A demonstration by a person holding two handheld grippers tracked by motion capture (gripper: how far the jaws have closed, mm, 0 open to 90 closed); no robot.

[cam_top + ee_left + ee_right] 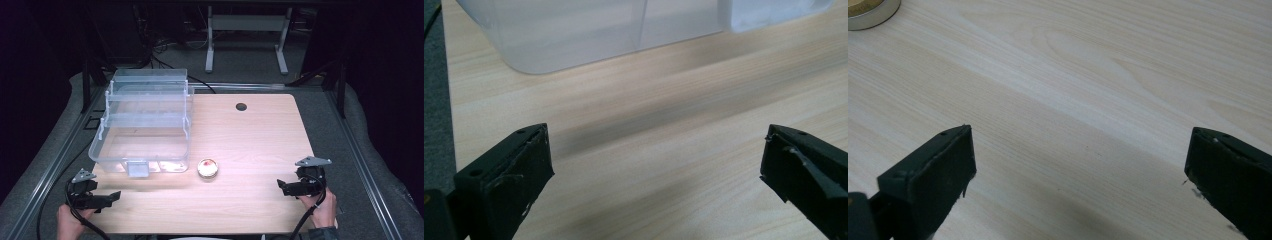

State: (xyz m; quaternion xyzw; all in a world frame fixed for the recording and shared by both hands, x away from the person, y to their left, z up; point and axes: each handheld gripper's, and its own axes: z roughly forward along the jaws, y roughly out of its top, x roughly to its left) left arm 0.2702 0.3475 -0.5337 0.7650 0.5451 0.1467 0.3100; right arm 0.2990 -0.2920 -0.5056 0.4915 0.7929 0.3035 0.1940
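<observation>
A: Where is the tin (207,168)?
B: On the bench (250,145), near the middle, just right of the clear box (142,125). Nothing touches it.
A: And the claws?
B: The left claw (107,198) and right claw (285,186) are both wide open and hold nothing. They sit low at the near corners.
A: So is anything done?
B: I think not. Picking up the tin is still to do.

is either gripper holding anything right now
No. The left gripper and the right gripper both stand open over bare table, nothing between the jaws.
</observation>
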